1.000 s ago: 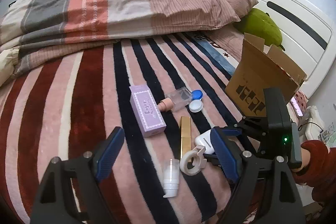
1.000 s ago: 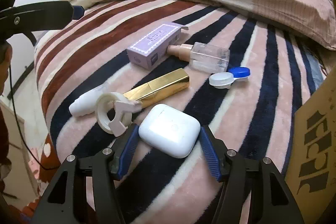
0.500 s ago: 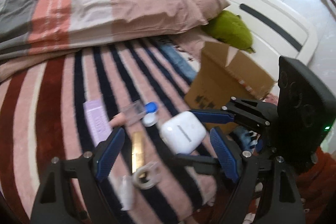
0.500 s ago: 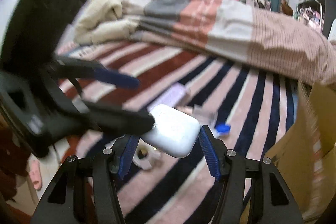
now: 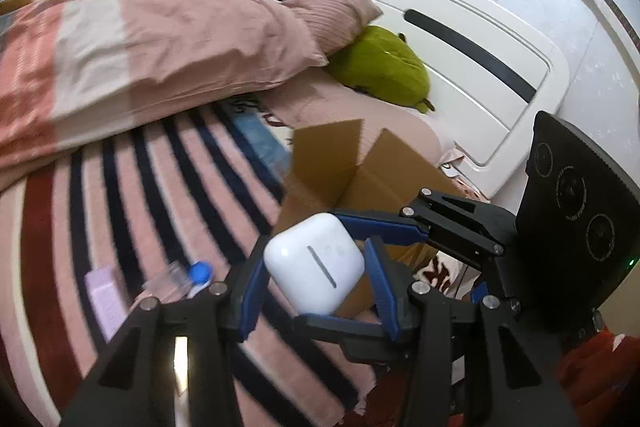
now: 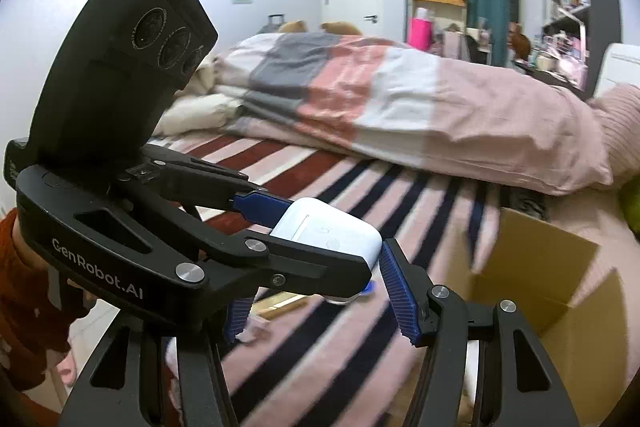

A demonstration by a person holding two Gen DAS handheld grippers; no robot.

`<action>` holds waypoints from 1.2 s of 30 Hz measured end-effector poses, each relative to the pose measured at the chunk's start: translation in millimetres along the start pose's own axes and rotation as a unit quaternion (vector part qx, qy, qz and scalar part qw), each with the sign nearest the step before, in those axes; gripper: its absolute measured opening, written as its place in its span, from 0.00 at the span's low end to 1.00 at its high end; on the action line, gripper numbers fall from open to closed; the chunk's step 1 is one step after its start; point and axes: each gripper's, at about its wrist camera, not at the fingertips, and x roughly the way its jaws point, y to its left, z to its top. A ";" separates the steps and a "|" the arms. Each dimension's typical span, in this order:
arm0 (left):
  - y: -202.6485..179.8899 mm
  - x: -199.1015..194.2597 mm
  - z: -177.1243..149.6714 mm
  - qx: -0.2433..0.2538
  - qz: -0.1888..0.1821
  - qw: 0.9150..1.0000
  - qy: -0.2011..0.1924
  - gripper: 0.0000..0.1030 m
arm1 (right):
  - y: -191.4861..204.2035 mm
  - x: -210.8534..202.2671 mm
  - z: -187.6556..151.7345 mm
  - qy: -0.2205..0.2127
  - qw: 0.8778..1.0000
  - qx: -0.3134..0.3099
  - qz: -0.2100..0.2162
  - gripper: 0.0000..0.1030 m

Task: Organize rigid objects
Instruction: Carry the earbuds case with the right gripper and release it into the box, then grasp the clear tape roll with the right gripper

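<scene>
A white earbud case (image 5: 316,263) hangs in the air above the striped bed, between both grippers. My left gripper (image 5: 314,297) is closed around it, blue pads against its sides. My right gripper (image 6: 320,299) also has the case (image 6: 332,239) between its pads, crossing the left one at an angle; the left gripper's body covers its left finger. An open cardboard box (image 5: 360,171) stands just behind the case, also in the right wrist view (image 6: 532,267). A purple box (image 5: 105,301), a clear bottle (image 5: 168,281) and a blue-and-white lens case (image 5: 200,273) lie on the blanket below.
A folded quilt (image 5: 140,47) and pink pillow (image 5: 332,7) lie across the bed's far side. A green plush (image 5: 380,67) rests by the white headboard (image 5: 460,39). A gold stick (image 6: 280,305) lies on the blanket under the grippers.
The right gripper lifted the earbud case off the blanket and carried it up toward the box. The left gripper came in and closed around the case from the other side.
</scene>
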 end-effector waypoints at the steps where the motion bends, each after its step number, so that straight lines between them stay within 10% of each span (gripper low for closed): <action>1: -5.7 6.6 5.8 0.004 -0.005 1.000 0.004 0.43 | -10.5 -5.0 -1.0 -0.001 1.000 0.006 -0.007 0.53; 19: -73.0 139.9 56.4 0.049 -0.028 0.990 0.128 0.50 | -122.3 -21.1 -37.2 0.113 0.984 0.117 -0.076 0.54; 25: -59.6 107.4 57.2 0.042 -0.008 0.995 0.091 0.71 | -112.7 -22.8 -38.0 0.112 0.985 0.115 -0.065 0.69; 36: 8.4 -15.3 29.0 0.006 0.110 0.994 -0.003 0.75 | -40.7 -23.9 1.2 0.051 0.997 0.040 -0.038 1.00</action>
